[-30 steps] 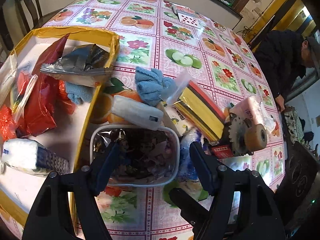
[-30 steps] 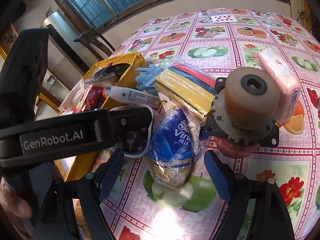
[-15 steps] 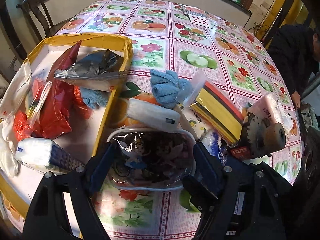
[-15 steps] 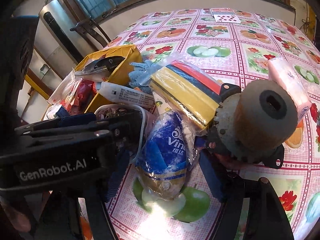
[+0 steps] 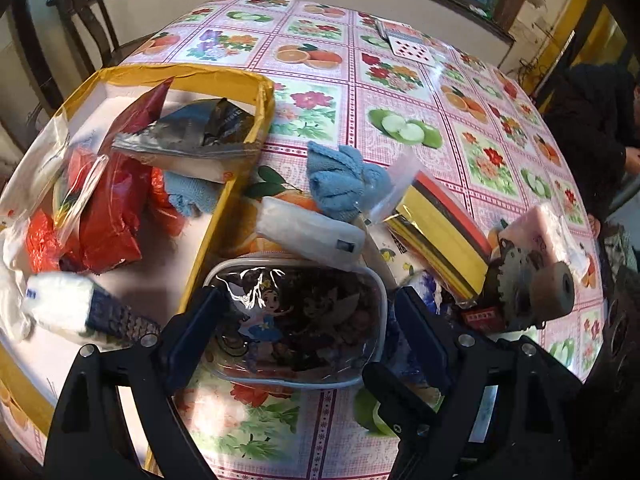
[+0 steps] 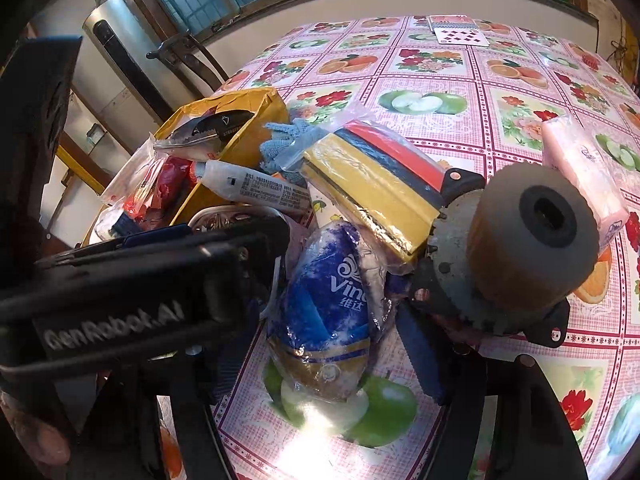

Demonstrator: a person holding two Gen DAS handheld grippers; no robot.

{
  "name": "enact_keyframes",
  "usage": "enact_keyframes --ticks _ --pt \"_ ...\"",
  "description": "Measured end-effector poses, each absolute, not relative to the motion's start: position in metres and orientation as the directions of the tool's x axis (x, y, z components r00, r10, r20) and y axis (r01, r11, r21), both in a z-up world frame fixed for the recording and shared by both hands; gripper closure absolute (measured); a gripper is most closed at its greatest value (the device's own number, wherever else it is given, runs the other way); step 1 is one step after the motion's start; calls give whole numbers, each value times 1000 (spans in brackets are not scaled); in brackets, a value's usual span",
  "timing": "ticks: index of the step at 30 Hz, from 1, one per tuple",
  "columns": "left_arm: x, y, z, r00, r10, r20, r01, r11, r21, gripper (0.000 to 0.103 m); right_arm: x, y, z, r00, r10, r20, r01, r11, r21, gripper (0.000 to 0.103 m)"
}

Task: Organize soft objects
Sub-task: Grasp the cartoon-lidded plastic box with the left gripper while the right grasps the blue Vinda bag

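The left gripper (image 5: 304, 320) stands spread wide around a clear pouch (image 5: 296, 320) with cartoon figures on it; its two blue pads (image 5: 192, 332) flank the pouch's ends, and whether they touch it I cannot tell. The pouch lies on the flowered tablecloth (image 5: 400, 80), just beside the yellow box (image 5: 224, 208).

The right gripper (image 6: 324, 344) is also spread apart, its fingers either side of one blue tissue pack (image 6: 328, 312) that lies on the cloth; contact cannot be told. The left gripper's black body crosses the lower left of the right wrist view.

Inside the box lie red bags (image 5: 108, 208), one grey foil bag (image 5: 188, 132), one blue cloth (image 5: 188, 196) and one white-and-blue tissue pack (image 5: 76, 312). Outside it, a second blue cloth (image 5: 340, 180) sits near a white tube (image 5: 312, 236), which rests on the pouch's far edge. One bagged stack of yellow, dark and red sponges (image 6: 372, 180) leans above the blue pack. A grey roller on a toothed disc (image 6: 528, 240) stands to its right, touching one pink tissue pack (image 6: 584, 176). Playing cards (image 6: 460, 32) lie at the far edge. A person in dark clothes (image 5: 588, 128) is at the table's right side.
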State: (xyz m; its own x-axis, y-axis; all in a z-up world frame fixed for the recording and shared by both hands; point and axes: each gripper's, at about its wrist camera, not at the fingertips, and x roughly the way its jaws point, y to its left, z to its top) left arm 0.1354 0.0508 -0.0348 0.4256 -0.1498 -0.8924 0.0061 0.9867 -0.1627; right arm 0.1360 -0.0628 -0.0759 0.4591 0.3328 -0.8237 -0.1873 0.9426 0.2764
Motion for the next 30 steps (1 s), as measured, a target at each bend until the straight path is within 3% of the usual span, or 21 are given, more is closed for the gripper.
enact_keyframes --ticks 2,4,8,21,25,30 --pt "134 43 -39 405 -160 -900 29 986 -163 3 137 -61 -76 451 326 -831 -200 944 262 32" --pt "131 32 -42 395 -143 -907 54 990 -133 0 137 -62 -76 442 328 -835 -212 943 258 32" --pt "133 28 -43 412 -127 -902 27 991 -127 0 134 -65 -76 447 276 -851 -202 958 205 39" --pt "133 33 -41 429 -103 -898 45 995 -92 0 138 -70 -76 444 349 -825 -176 937 302 36" --pt "125 41 -34 395 -182 -900 68 983 -169 0 137 -67 -75 445 339 -828 -189 940 283 36" --pt "126 51 -36 377 -148 -914 28 988 -149 0 141 -57 -73 456 299 -838 -202 952 230 31"
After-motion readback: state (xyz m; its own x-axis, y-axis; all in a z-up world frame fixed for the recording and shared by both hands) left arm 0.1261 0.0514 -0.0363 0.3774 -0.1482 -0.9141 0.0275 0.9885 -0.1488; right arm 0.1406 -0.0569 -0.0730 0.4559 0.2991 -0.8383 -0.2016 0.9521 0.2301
